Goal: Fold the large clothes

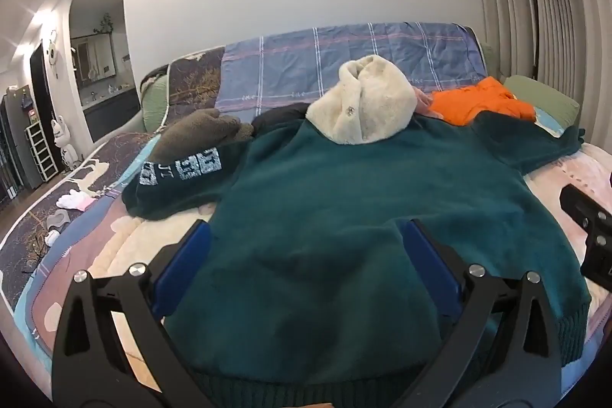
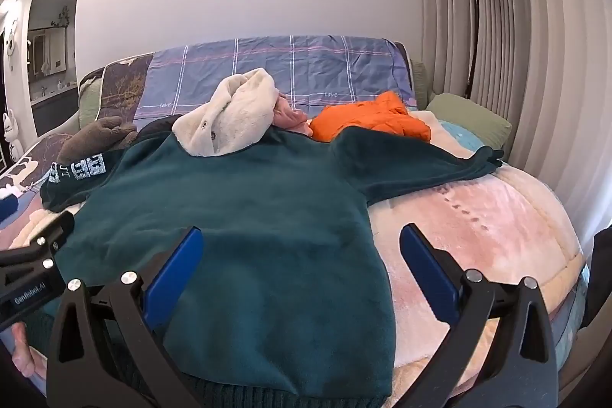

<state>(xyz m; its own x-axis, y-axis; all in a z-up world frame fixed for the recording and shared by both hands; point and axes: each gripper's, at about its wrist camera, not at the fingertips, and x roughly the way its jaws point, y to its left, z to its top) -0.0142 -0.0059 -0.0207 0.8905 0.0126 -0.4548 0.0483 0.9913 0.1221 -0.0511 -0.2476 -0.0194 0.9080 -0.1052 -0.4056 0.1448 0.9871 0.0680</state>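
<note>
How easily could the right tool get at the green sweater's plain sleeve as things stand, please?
Probably easily: the right tool is open, and the sleeve lies spread flat on the blanket with nothing lying on it or between them.

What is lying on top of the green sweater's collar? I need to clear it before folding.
A cream fleece garment lies over the green sweater at the neck. The collar beneath it is hidden.

Bed (image 2: 497, 236), covered with a padded pastel pink-and-cream quilt. Lying on it: one dark teal fleece sweater (image 2: 244, 217), spread flat, sleeves out to both sides; one cream fluffy buttoned jacket (image 2: 233, 117), at the sweater's collar; one orange padded garment (image 2: 367, 121); one brown fuzzy garment (image 2: 95, 136); one green pillow (image 2: 470, 117).
</note>
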